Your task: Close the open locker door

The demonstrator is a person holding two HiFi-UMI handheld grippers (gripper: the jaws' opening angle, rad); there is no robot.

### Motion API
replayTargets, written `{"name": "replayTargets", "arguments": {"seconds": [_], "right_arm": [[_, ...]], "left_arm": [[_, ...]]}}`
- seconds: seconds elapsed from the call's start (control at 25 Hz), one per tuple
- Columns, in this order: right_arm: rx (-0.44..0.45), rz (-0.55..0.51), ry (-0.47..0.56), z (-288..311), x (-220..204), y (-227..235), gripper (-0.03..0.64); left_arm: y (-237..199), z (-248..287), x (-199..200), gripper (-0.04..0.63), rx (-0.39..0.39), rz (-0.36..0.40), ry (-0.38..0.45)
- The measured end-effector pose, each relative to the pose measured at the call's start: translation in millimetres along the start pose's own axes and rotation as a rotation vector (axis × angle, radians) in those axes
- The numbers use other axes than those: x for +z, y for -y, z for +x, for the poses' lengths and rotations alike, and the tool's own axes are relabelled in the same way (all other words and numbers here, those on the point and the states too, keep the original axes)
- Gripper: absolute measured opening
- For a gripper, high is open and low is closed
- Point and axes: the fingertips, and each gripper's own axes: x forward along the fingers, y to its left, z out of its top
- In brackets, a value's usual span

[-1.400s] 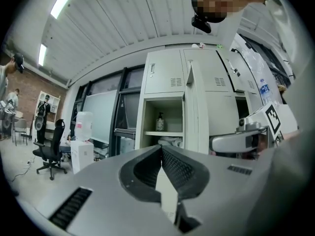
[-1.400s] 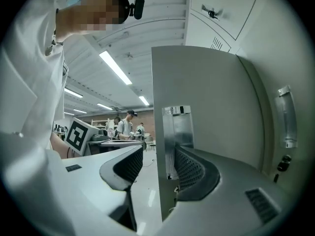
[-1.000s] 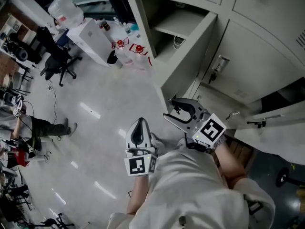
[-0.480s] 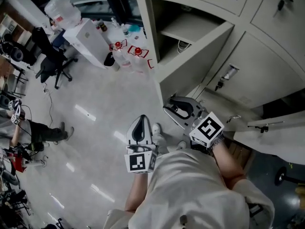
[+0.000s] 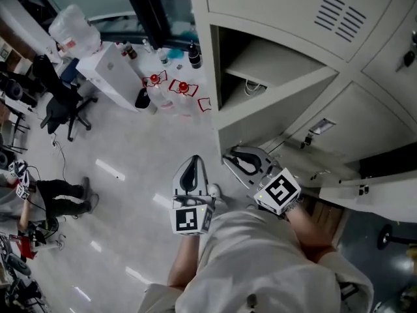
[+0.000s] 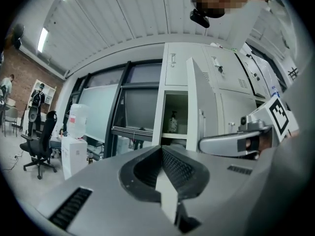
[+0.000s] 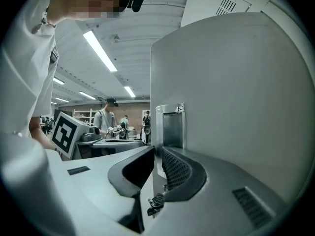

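The grey locker door (image 5: 277,106) stands swung out from its compartment (image 5: 260,60), where a shelf shows. My right gripper (image 5: 236,154) is at the door's free edge, low down. In the right gripper view the door (image 7: 231,92) fills the right half. Its edge runs between the jaws of my right gripper (image 7: 156,154), below a metal latch plate (image 7: 172,124). The jaws are closing and both pads look pressed against the edge. My left gripper (image 5: 193,162) hangs shut over the floor, left of the door, holding nothing. In the left gripper view the left gripper (image 6: 161,150) points at the open door (image 6: 194,107).
Closed lockers (image 5: 365,103) line the wall to the right, and another door (image 5: 368,191) juts out low on the right. On the floor to the left are bottles (image 5: 176,87), a white box (image 5: 111,70), a water jug (image 5: 75,28) and an office chair (image 5: 62,109). A person (image 5: 58,191) is at far left.
The right gripper's jaws have narrowed from wide apart onto the door's edge. My view has shifted up toward the lockers. The left gripper has stayed in place.
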Motion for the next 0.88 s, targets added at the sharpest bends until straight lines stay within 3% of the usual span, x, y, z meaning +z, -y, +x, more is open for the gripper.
{"name": "replayTargets", "arguments": {"seconds": [0.88], "right_arm": [[-0.381,0.094,0.016,60,1,67,0.063]], "left_arm": [[-42,74,4,0.009,-0.219,-0.049,-0.017]]}}
